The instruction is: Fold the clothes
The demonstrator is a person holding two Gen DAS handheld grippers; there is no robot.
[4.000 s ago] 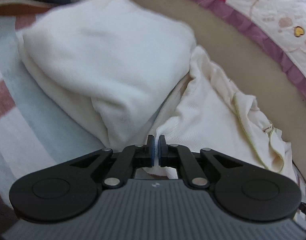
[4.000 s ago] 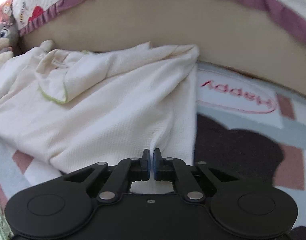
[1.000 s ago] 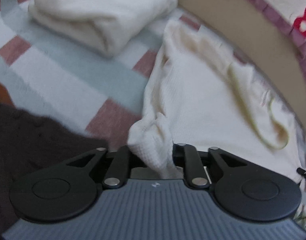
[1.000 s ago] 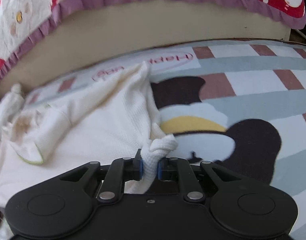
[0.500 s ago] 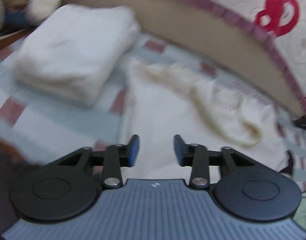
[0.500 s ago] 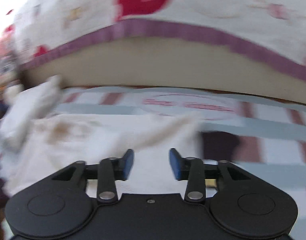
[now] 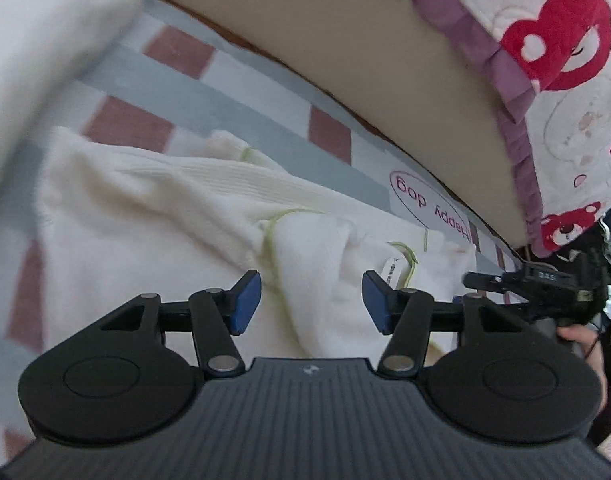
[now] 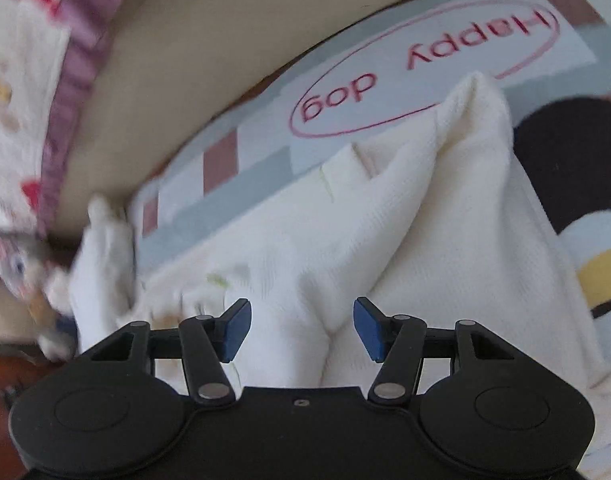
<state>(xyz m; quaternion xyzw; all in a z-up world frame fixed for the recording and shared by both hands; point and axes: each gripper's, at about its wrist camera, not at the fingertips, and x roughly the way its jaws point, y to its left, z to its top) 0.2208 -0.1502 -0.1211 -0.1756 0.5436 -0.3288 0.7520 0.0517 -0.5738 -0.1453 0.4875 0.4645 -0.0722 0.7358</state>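
We list a checked mat in pale blue, white and brick red, spread underneath, bearing a pink oval "Happy dog" label at its far side and a dark brown, white and yellow cartoon figure at the right. Beyond it we note a beige mattress side, topped by a white bedcover with red bear prints and a purple frill. Far left, a blurred plush toy.

Soft, even daylight, bright with no glare and only faint shadows in the folds of the cream garment. Strong fisheye bending at the edges. The left side of both views is smeared with motion blur.
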